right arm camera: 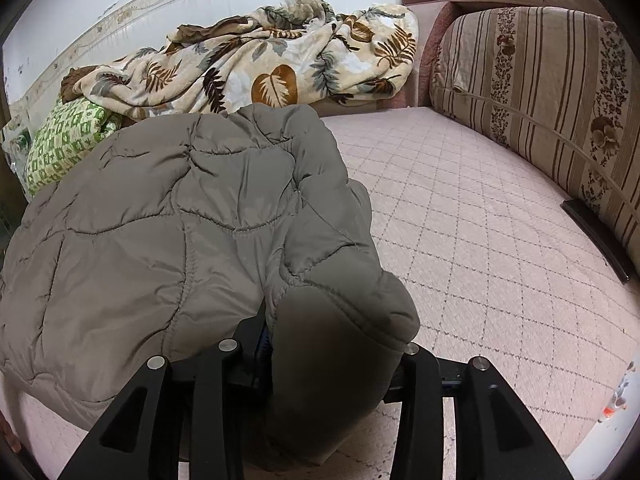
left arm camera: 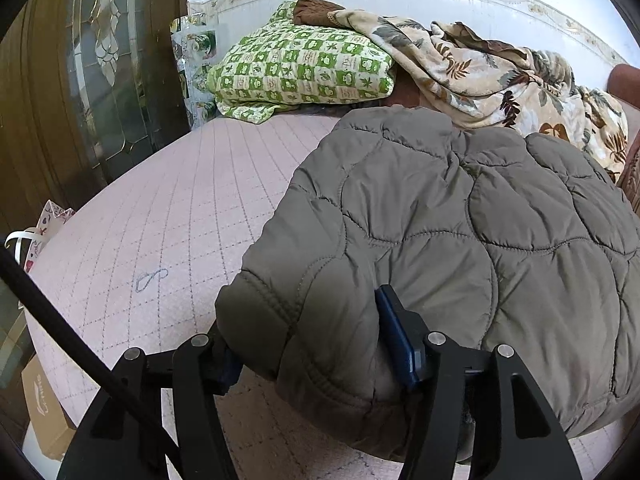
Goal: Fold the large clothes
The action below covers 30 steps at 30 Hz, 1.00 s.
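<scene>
Pink quilted bedding with a stitched diamond grid covers the bed (left arm camera: 160, 208), and a grey-green quilted puffer jacket (left arm camera: 460, 232) lies bunched on it in a thick folded mound close to the near edge.

In the left wrist view the left claw (left arm camera: 316, 356) straddles the jacket's padded near-left corner: its jaws stand partly apart, one blue pad (left arm camera: 396, 340) lies against the fabric, and the other finger is mostly hidden behind the roll of cloth, so I cannot tell whether the cloth is pinched or merely lies between the fingers.

In the right wrist view the right claw (right arm camera: 332, 364) points down at the jacket's near-right corner, where a rounded lobe of fabric bulges up between its fingers and hides the pads; the jaws are partly apart, and grip cannot be judged.

Behind the jacket a leaf-patterned cream blanket (right arm camera: 280, 60) is heaped against a white tiled wall (left arm camera: 400, 8), beside a green-and-white checked quilt (left arm camera: 300, 68). A striped floral cushion (right arm camera: 540, 92) lines the bed's right side. A dark wooden door with patterned glass (left arm camera: 100, 60) stands left, with a cardboard box (left arm camera: 44, 408) on the floor.
</scene>
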{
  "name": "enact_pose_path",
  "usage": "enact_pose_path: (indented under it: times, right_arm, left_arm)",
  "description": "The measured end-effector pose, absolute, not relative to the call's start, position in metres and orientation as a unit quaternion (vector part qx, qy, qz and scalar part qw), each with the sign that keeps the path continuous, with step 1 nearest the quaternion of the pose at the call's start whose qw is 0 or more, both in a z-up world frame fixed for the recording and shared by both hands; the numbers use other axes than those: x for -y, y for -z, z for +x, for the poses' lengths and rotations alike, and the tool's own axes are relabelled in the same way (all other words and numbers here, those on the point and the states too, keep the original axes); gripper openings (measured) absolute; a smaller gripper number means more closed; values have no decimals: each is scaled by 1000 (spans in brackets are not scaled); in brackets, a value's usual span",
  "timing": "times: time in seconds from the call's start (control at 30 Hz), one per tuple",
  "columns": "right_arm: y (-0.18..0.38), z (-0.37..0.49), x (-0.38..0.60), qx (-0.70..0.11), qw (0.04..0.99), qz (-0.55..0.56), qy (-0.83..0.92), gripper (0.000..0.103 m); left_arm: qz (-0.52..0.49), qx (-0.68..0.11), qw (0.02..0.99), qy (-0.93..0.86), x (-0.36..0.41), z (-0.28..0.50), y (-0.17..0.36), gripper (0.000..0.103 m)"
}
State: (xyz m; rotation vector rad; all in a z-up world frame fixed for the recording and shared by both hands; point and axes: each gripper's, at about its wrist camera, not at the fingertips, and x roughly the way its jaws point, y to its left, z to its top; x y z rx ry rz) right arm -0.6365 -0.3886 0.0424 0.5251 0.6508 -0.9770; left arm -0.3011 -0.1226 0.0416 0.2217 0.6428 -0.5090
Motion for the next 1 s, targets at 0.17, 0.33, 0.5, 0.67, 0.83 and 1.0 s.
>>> enact_pose_path:
  times: [0.17,0.33,0.5,0.67,0.83,1.0]
  right_arm:
    - [-41,-637,388,-304,799,246,456,45]
    - [-40,-636,388,-308,799,246,455,46]
    - [-39,-638,390,-311,798,253,450,47]
    - [-38,-638,391,-311,798,253,449,49]
    - [-32,-647,393,-289,798,283,447,54]
    - [-32,-655,393,-279,798,299,442,61]
  left_arm:
    - [108,-311,911,247,122,-300,-41,61]
    - [106,-312,911,248,123,-300,-40,61]
    - [109,-310,911,248,122,-300,-40,62]
    - [109,-310,912,247,120,-299,-39,64]
    - [107,-310,913,243,120,-299,-39,68]
    - [91,-320,915,229,110,-289,-39,80]
